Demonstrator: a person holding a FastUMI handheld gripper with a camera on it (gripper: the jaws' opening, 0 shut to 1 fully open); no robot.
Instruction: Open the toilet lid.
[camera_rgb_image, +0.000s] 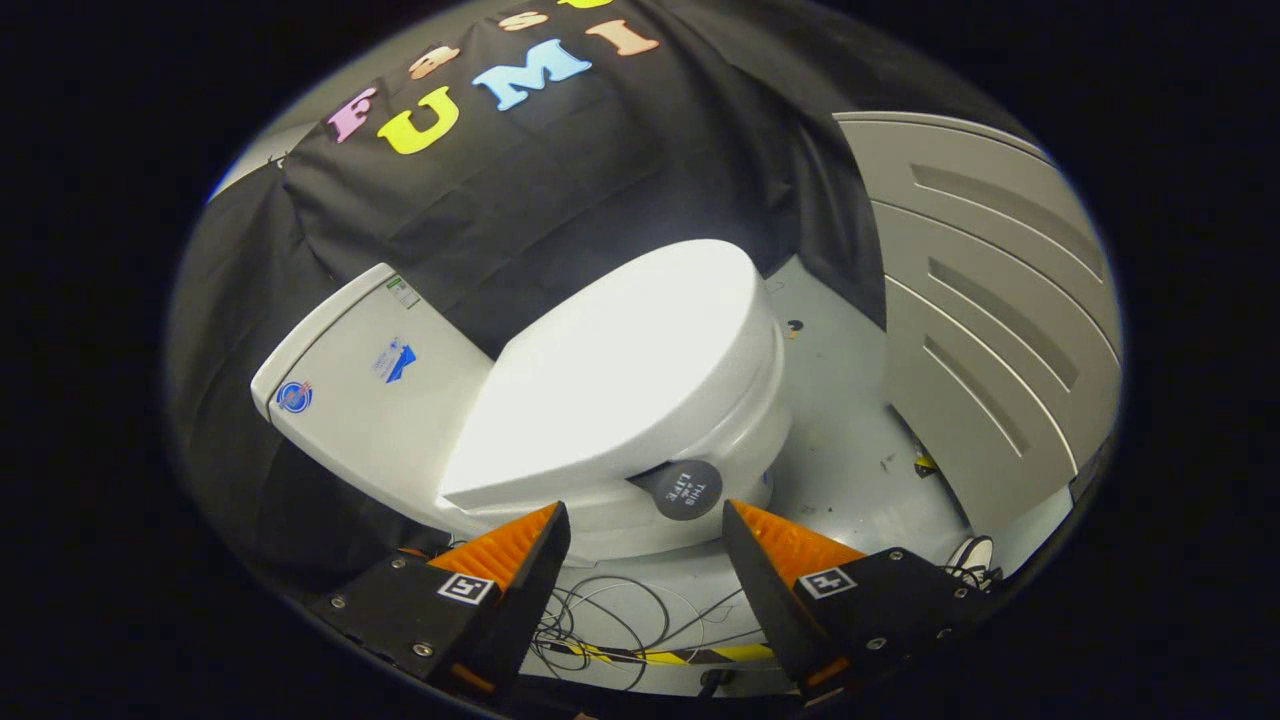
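The toilet lid (620, 365) lies shut, flat on the seat of a white toilet (700, 470) that stands on the pale floor (850, 470), just beyond the fingers and tilted in this view, its tank (365, 385) to the left. On the lid's near rim, just ahead of the gap between the fingers, sits a round dark tab (688, 488), which looks like a stick-on lifting handle, though how it is fixed cannot be told.

The gripper (645, 530) is spread wide and holds nothing; both fingers are clear of the bowl, with the tab slightly nearer the right one.

The step in hand appears to be the approach, with the lift not yet begun. To do it well, I would bring the fingers forward until the tab sits squarely between them, then close on its two faces, not on the lid's thin rim, which looks smooth and likely to slip. Once pinched, the lift should follow an arc about the hinge at the tank end, up and back toward the tank, not straight upward, or the tab may twist out of the fingers.

Loose thin wires (600, 620) and a striped cable (690, 655) lie on the floor near the fingers. A grey slotted panel (990, 330) stands to the right, well apart from the lid's path.
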